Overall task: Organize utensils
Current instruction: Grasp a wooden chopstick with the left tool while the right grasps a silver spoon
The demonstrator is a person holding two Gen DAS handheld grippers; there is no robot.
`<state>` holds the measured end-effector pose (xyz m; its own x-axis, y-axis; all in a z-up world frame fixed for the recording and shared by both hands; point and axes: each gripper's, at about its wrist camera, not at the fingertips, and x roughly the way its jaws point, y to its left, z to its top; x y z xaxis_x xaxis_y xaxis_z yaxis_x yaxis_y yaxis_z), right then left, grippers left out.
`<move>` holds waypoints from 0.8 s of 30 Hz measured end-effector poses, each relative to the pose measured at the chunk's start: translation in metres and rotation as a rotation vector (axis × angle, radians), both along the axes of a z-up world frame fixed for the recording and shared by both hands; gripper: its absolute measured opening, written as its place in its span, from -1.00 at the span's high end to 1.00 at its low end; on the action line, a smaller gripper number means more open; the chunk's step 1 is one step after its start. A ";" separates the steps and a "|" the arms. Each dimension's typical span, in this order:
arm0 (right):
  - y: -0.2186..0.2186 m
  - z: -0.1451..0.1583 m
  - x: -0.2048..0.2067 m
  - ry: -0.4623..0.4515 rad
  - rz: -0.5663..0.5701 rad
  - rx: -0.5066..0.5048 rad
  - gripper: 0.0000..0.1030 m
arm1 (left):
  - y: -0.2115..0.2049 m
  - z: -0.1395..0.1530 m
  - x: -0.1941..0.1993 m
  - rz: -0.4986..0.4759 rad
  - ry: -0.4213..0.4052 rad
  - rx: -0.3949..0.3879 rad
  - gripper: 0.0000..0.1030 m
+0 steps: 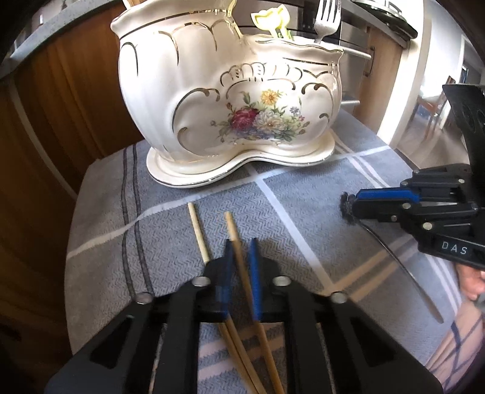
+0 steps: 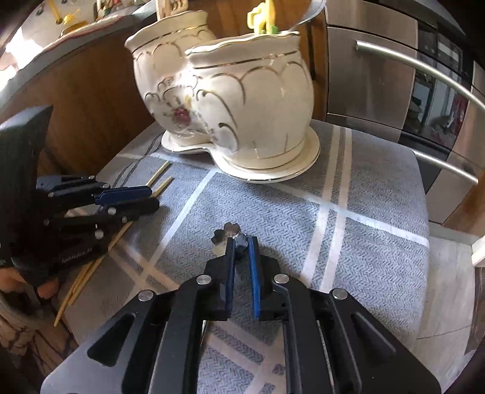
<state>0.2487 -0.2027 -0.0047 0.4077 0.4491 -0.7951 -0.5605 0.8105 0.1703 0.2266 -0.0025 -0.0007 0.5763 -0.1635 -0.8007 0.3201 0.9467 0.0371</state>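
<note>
Two compartments make up the big cream ceramic holder (image 1: 230,100) at the far side of the cloth-covered tabletop (image 1: 303,206), a taller one and a lower one, and a fork (image 1: 326,21) and something yellow-green already stand in the lower one.

Nearer, the left tool (image 1: 241,251) sits low over a loose bundle of wooden chopsticks (image 1: 233,233). One chopstick runs straight up the gap between its blue pads, its long axis pointing away from the tool toward the holder; a paler chopstick (image 1: 197,232) lies just outside the left finger. The jaws stand narrowly apart with the stick between them, and I cannot tell whether they have it pinched.

The right tool (image 2: 241,242) is down at the far end of a slim metal utensil (image 1: 403,266), whose shaft trails back toward the person. Its jaws look closed on the small clover-shaped end piece (image 2: 225,233), though the contact is partly hidden.

Both loads lie in line with their tools, so my guess is each needs lifting and tipping upright before going in; the left hand is nearer the taller compartment, the right nearer the lower.
</note>
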 end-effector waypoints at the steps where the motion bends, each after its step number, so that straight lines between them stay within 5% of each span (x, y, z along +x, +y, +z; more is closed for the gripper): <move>1: 0.001 0.000 0.003 0.002 0.010 -0.002 0.78 | 0.001 0.000 0.001 -0.002 0.001 -0.002 0.89; 9: 0.013 -0.002 0.006 0.032 0.072 0.035 0.47 | 0.015 0.003 0.005 0.013 0.036 -0.164 0.92; 14: 0.028 -0.002 -0.001 -0.018 0.138 -0.044 0.35 | 0.015 0.011 0.001 0.014 0.013 -0.212 0.92; 16: 0.034 -0.002 -0.005 -0.056 0.145 -0.085 0.54 | 0.013 0.017 -0.002 0.008 -0.003 -0.221 0.92; 21: 0.039 -0.003 -0.013 -0.082 0.157 -0.081 0.54 | 0.013 0.039 -0.006 0.008 -0.050 -0.245 0.91; 22: 0.036 0.000 -0.013 -0.087 0.148 -0.058 0.88 | 0.013 0.043 -0.008 0.008 -0.059 -0.249 0.91; 24: 0.023 0.011 -0.010 -0.065 0.116 0.016 0.96 | 0.019 0.054 -0.009 0.009 -0.083 -0.266 0.91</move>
<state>0.2389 -0.1795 0.0060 0.4033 0.5082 -0.7610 -0.6604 0.7373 0.1424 0.2174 0.0167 0.0538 0.6409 -0.3563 -0.6799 0.3175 0.9295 -0.1878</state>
